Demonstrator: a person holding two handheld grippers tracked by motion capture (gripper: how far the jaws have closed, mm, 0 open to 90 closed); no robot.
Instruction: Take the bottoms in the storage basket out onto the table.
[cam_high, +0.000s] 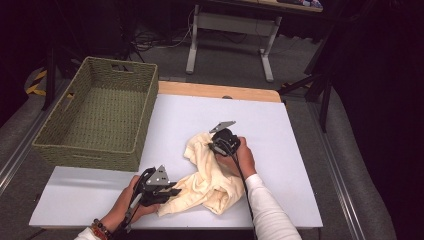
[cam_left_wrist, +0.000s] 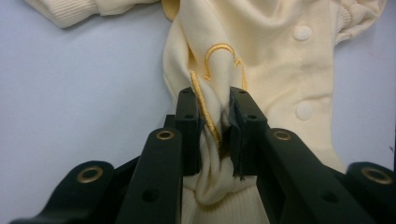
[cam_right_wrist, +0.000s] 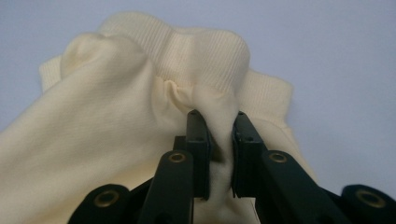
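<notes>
The white worktop (cam_high: 280, 150) takes up most of the high view, its bare wooden strip running along the far edge at twelve o'clock. On its far-left corner, at about ten o'clock from the middle, stands an olive woven basket (cam_high: 100, 117), partly overhanging the worktop's left edge, well apart from the work in hand. Just below the middle, toward six o'clock, lies a crumpled cream garment (cam_high: 210, 182), bunched in loose folds; the left gripper view shows two cloth-coloured buttons and a curl of yellow embroidery on it, and the right gripper view shows a ribbed band along its upper edge. The person's right hand (cam_high: 242, 160), in a white sleeve, sits at the garment's two o'clock side, and the left hand (cam_high: 125, 200), with a beaded bracelet at the wrist, sits at its eight o'clock side. The right tongs (cam_right_wrist: 219, 140) stand narrow, pinching a fold of cream cloth just below the ribbed band. The left tongs (cam_left_wrist: 215, 123) are likewise narrow, clamped on a fold that carries the yellow stitched line, with more cloth bulging out beneath the pads.
</notes>
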